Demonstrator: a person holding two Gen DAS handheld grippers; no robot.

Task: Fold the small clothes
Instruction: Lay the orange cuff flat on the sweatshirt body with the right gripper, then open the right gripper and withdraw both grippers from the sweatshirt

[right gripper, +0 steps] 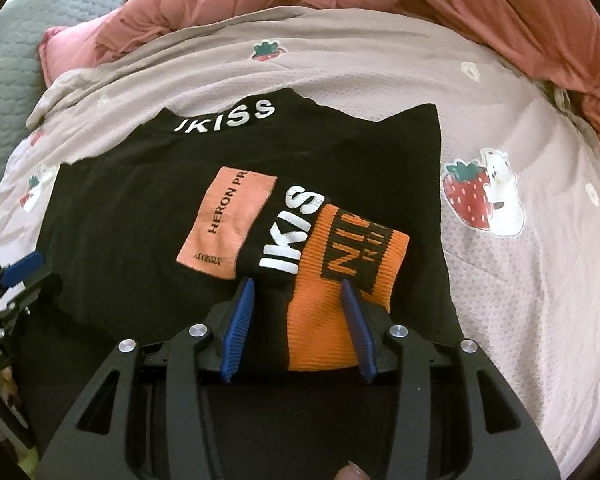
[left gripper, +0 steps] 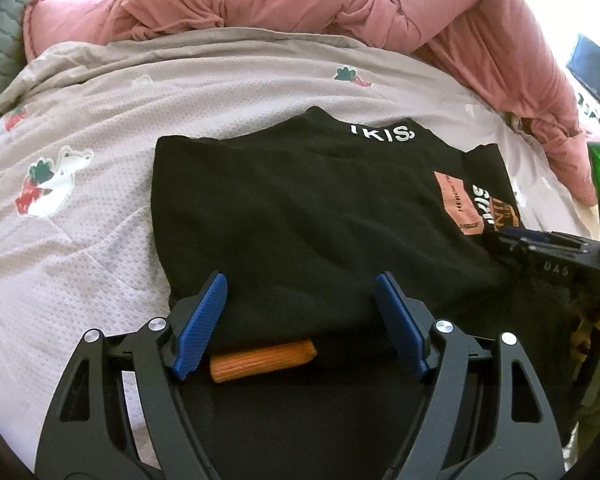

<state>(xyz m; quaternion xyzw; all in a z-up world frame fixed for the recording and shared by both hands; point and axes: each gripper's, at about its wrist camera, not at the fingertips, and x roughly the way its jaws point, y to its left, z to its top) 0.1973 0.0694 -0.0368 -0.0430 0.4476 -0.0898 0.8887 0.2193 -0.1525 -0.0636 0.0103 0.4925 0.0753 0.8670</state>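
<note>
A black top (left gripper: 300,208) lies folded on the bed with its collar, lettered in white, at the far side. My left gripper (left gripper: 300,286) stands open over the near hem, nothing pinched; an orange ribbed cuff (left gripper: 264,360) peeks out from under the cloth between its jaws. In the right wrist view the black top (right gripper: 140,208) has a sleeve laid across it, ending in an orange cuff (right gripper: 340,280) beside a pink patch (right gripper: 228,224). My right gripper (right gripper: 296,286) is open, its blue fingers (right gripper: 240,320) astride the sleeve, which lies flat. Each gripper shows in the other's view: right gripper (left gripper: 548,256), left gripper (right gripper: 16,276).
The bed has a mauve sheet (right gripper: 520,300) printed with strawberries and bears. A bunched pink quilt (left gripper: 340,4) runs along the far side and down the right. A grey quilted mattress (right gripper: 12,60) shows at the far left. A dark screen (left gripper: 592,68) is at the right.
</note>
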